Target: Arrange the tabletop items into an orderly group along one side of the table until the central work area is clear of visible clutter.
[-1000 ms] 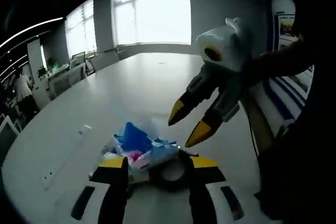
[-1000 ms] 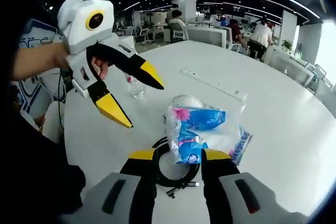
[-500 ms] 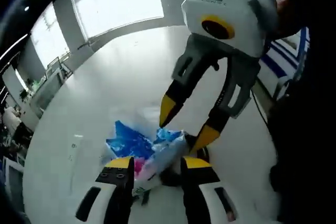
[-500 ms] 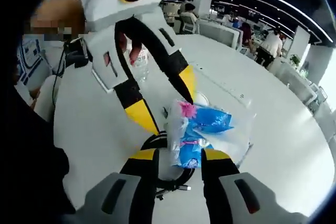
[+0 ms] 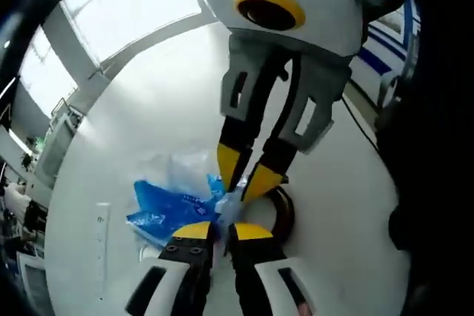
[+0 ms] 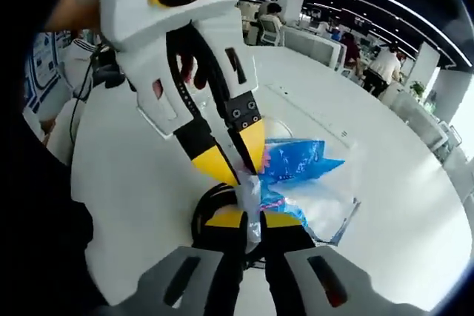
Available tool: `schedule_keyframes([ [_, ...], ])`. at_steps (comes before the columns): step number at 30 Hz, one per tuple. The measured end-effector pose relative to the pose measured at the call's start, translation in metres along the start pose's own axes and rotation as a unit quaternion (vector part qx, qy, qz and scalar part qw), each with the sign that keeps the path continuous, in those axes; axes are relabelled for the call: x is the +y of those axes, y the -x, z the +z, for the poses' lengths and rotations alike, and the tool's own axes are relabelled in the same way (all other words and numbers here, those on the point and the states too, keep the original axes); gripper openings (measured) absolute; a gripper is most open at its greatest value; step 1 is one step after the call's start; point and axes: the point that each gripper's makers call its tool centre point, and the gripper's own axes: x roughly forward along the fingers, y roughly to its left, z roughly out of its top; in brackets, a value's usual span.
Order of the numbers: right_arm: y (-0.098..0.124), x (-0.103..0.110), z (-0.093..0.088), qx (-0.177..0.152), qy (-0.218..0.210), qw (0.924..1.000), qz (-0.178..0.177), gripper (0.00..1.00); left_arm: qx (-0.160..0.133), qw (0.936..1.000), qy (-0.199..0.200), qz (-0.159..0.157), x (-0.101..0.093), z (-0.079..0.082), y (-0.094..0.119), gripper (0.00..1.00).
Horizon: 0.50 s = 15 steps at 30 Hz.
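Plastic bag point(image 6: 296, 183) pinched between both grippers: left gripper point(image 5: 215, 231) and right gripper point(image 6: 253, 220) clamped on it.

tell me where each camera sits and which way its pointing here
Left gripper view: rides on the left gripper, looking down along its jaws at the blue plastic bag on the white table; its own jaws rise from the bottom, pinched on the bag.
Right gripper view: rides on the right gripper, looking along its jaws at the bag from the opposite side; a person's hand shows behind the other gripper.
Shared: the bag, the black cable coil, the table, and each other's gripper, both clamping the same twisted bag end.
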Motion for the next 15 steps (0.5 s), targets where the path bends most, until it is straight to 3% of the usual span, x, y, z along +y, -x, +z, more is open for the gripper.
schedule_keyframes([
  [4, 0.002, -0.001, 0.001, -0.009, -0.001, 1.0000, -0.003, 0.00, -0.015, 0.9998, 0.005, -0.008, -0.006, 0.003, 0.000, 0.00],
  [15, 0.019, -0.010, 0.014, -0.042, 0.018, 0.9983, -0.038, 0.00, -0.061, 0.9977, -0.002, 0.030, -0.002, 0.020, 0.016, 0.00],
])
